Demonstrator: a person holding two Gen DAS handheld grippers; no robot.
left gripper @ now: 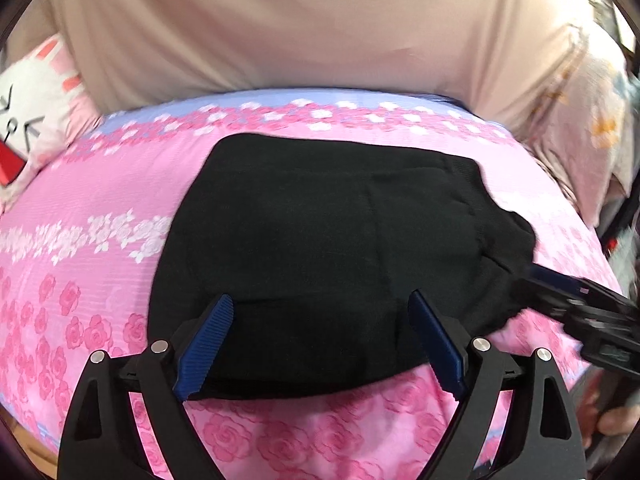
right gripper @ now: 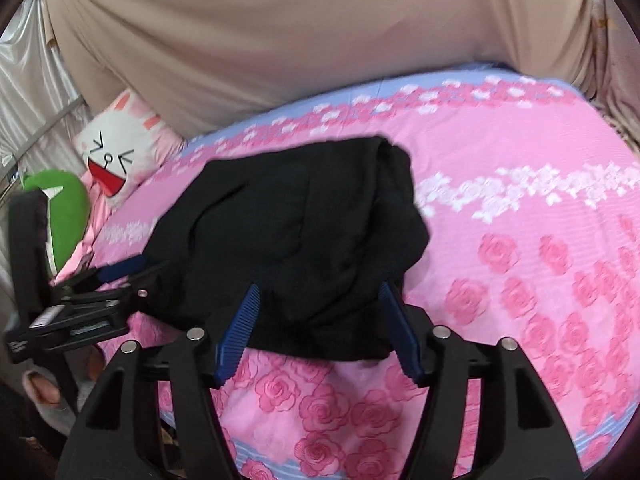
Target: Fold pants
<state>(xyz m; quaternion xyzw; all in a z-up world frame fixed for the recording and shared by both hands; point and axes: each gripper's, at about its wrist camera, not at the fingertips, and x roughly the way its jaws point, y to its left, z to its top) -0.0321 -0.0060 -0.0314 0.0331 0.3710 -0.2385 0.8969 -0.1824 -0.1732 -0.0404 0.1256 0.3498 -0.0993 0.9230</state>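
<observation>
The black pants (left gripper: 320,240) lie folded into a compact bundle on the pink rose-print bed cover (left gripper: 80,280). My left gripper (left gripper: 320,304) is open, its blue pads over the bundle's near edge, holding nothing. My right gripper (right gripper: 320,292) is open too, its pads straddling the near right end of the pants (right gripper: 288,232). In the left wrist view the right gripper (left gripper: 560,284) comes in from the right at the bundle's right edge. In the right wrist view the left gripper (right gripper: 120,268) shows at the left by the bundle's left edge.
A beige sheet-covered headboard (left gripper: 300,32) rises behind the bed. A white rabbit-face pillow (right gripper: 120,152) and a green plush toy (right gripper: 64,216) lie at the bed's left. The bed cover (right gripper: 520,240) stretches bare to the right of the pants.
</observation>
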